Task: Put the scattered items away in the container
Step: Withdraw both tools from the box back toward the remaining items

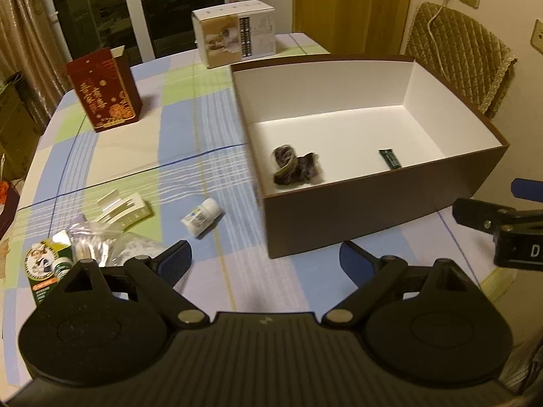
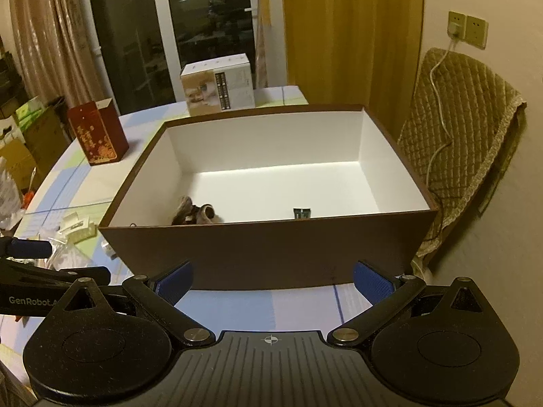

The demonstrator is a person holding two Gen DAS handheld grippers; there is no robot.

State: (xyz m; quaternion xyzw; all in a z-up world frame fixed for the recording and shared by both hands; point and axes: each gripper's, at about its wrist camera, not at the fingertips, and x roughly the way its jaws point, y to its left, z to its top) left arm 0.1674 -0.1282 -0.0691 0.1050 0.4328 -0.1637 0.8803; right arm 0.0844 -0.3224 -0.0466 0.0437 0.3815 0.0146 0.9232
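On the checked tablecloth (image 1: 210, 135) stands the container (image 1: 373, 217), a large brown box with a white interior, open at the top. Two items lie on its floor near the front wall: a dark bundle of cords or hair ties (image 1: 295, 166) (its exact nature cannot be told) toward the left, and a small dark green sachet (image 1: 390, 158) toward the right, well apart from the bundle.

Scattered items lie on the cloth to the left of the container:
- a small white bottle (image 1: 202, 217) lying on its side, near the container's front left corner;
- a white and green carton (image 1: 124, 211) with its flap open, further left;
- a clear bag of cotton swabs (image 1: 98, 247), just in front of the carton;
- a green printed packet (image 1: 45, 271) at the near left edge.

Left gripper (image 1: 266, 259): jaws spread wide, holding nothing, above the cloth between the scattered items and the container's front left corner.

Right gripper (image 2: 273, 283): jaws spread wide, holding nothing, directly in front of the container's front wall.

Further back stand a dark red box (image 1: 105, 90) and a white printed box (image 1: 237, 32), both upright. Beside the container's right side is a chair with a quilted cover (image 2: 465, 135).
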